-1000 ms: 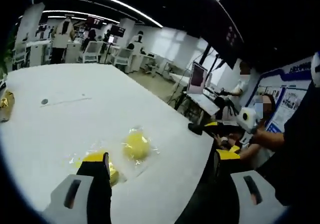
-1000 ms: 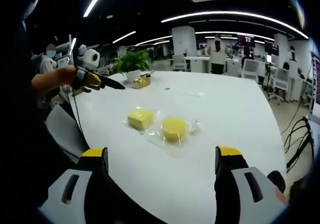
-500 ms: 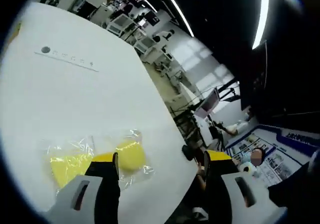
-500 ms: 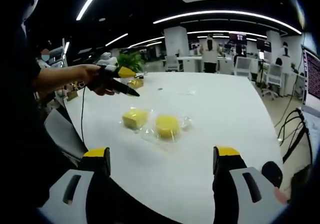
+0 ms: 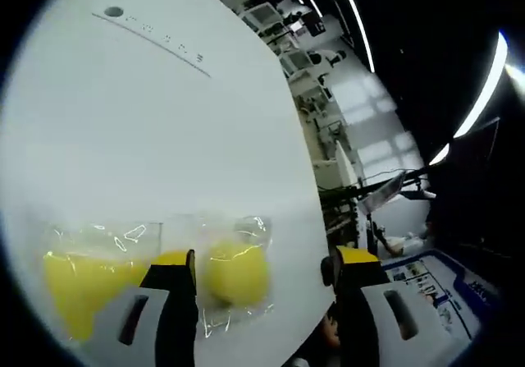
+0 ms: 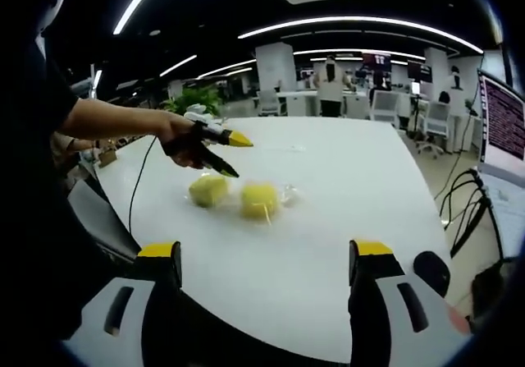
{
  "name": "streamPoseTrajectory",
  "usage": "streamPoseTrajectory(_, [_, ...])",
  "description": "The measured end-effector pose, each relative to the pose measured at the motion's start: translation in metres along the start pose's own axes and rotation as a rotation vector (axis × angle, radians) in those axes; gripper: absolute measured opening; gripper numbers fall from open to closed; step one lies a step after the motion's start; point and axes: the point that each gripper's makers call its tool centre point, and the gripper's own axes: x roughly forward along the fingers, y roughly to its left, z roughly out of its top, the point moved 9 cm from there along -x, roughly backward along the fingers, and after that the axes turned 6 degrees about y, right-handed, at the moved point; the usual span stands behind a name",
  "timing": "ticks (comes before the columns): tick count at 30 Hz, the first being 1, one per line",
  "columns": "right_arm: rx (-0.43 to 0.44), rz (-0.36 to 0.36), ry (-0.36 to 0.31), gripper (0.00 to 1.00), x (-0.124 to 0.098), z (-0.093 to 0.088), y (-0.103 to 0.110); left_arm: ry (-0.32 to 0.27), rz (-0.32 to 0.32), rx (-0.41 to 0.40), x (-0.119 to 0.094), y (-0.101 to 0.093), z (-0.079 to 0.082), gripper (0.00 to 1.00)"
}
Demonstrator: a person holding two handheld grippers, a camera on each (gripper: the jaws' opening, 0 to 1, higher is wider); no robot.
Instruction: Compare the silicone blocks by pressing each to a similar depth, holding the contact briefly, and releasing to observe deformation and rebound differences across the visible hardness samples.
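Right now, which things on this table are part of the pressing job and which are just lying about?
Job:
round yellow block in clear wrap
second yellow block in clear wrap
left gripper, open above them

Lying about:
potted plant
cable

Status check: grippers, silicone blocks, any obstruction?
Left hand-held gripper open, hovering above the two bagged yellow blocks. Right hand-held gripper open, back from them. Nothing in the way.

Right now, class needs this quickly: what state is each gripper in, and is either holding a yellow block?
Left gripper: open, holding nothing, jaws over the round bagged block.
Right gripper: open, holding nothing, back from both blocks.
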Motion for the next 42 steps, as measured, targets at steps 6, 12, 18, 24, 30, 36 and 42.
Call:
streamPoseTrajectory(6, [0.010,-0.009,0.009,0.76,-0.002,-0.003,-0.002,0.062,0.078,-0.011,0.019,0.013,-0.003,0.66])
streamPoseTrajectory(12, [0.010,-0.013,0.007,0.75,-0.003,-0.001,-0.005,0.070,0.105,-0.056,0.036,0.022,-0.003,0.57])
streamPoseTrajectory(18, [0.012,-0.016,0.004,0.74,-0.004,0.000,-0.007,0.057,0.089,-0.092,0.042,0.027,-0.003,0.39])
streamPoseTrajectory(24, [0.014,-0.017,0.014,0.72,-0.003,-0.003,-0.008,0.023,0.069,-0.087,0.044,0.036,-0.006,0.18])
streamPoseTrajectory(30, [0.009,-0.006,0.029,0.70,-0.001,-0.004,-0.006,-0.001,0.056,-0.073,0.043,0.039,-0.003,0.07])
streamPoseTrajectory(36, [0.007,0.001,0.028,0.68,0.000,-0.003,-0.004,-0.024,0.022,-0.003,0.042,0.039,-0.002,0.00])
streamPoseTrajectory(42, [0.006,0.003,0.027,0.68,0.000,-0.003,-0.003,-0.045,-0.045,0.111,0.034,0.028,-0.003,0.00])
